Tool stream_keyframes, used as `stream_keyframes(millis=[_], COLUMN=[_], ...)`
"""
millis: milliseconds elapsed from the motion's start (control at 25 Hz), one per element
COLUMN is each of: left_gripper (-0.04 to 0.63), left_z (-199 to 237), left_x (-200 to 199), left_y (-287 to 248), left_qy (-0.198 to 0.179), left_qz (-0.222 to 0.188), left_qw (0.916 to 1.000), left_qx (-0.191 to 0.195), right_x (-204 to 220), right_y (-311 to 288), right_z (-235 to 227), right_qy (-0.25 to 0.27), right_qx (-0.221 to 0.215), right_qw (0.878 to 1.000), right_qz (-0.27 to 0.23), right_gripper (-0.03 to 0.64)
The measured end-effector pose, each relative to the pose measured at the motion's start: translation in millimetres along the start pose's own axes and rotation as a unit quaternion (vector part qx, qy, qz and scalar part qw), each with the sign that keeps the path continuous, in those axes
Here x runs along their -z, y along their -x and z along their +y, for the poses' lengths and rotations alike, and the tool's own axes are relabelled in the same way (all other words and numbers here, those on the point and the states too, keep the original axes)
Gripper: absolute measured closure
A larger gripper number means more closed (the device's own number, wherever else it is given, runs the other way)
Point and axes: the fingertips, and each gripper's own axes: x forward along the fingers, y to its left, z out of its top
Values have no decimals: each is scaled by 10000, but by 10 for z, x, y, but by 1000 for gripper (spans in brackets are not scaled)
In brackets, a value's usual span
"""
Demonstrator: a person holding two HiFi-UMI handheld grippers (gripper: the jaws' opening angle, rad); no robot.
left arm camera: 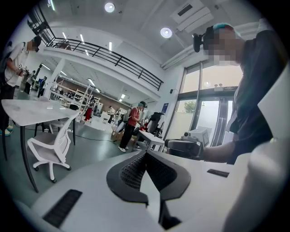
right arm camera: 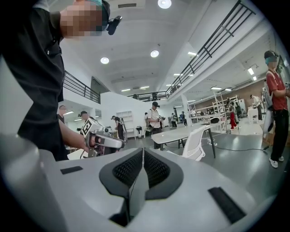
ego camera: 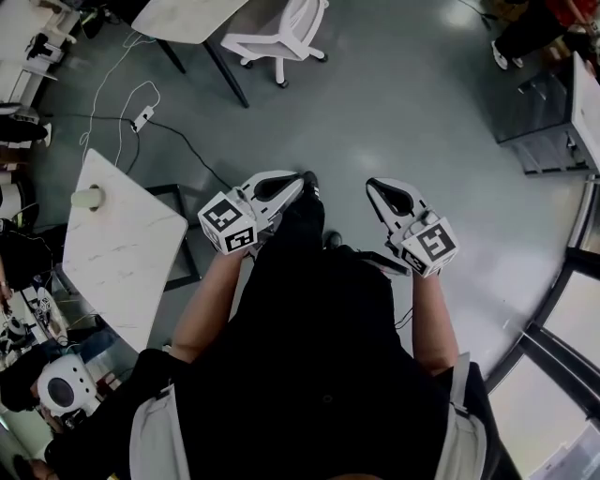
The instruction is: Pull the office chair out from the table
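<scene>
Grey polished floor (ego camera: 412, 122) in a big open hall. Person in a black top stands over it with a gripper in each hand, both held out in front. Left gripper (ego camera: 298, 182): jaws pressed together, nothing between. Right gripper (ego camera: 374, 187): same, jaws together, empty. Marble table (ego camera: 122, 253) just left of the person, small pale cup (ego camera: 87, 198) on it. Cable (ego camera: 178, 141) across the floor beyond. Far ahead, white office chair (ego camera: 281, 33) just beside a second table (ego camera: 187, 17), well apart from both grippers.

Black short-sleeved top (ego camera: 319, 375)
</scene>
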Motion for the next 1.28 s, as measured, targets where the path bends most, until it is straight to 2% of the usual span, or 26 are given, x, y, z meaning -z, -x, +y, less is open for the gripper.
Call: stream_keyframes(millis=[240, 400, 640, 1040, 1280], left_gripper=[583, 583, 583, 583, 583], left_z=[805, 1468, 2376, 3183, 3633], left_x=[-135, -404, -751, -1160, -1420], left_y=[-205, -439, -691, -1156, -1662], left_qy=[256, 380, 546, 661, 615], left_qz=[-113, -90, -201, -296, -342], left_qw=[9995, 9991, 9982, 9973, 9969], left_qx=[-123, -156, -132, -83, -346], right_x=[-20, -128, -474, -942, -1078], right_y=[-529, -1113, -1925, -2604, -2856], right_z=[-582, -1020, -1618, -2525, -3272], right_qy=[70, 50, 172, 467, 540], right_qx=[-32, -165, -305, -196, -416], right_qw=[9995, 9986, 9973, 9974, 9966], right_qz=[308, 508, 649, 511, 456], right_gripper=[592, 592, 592, 592, 592])
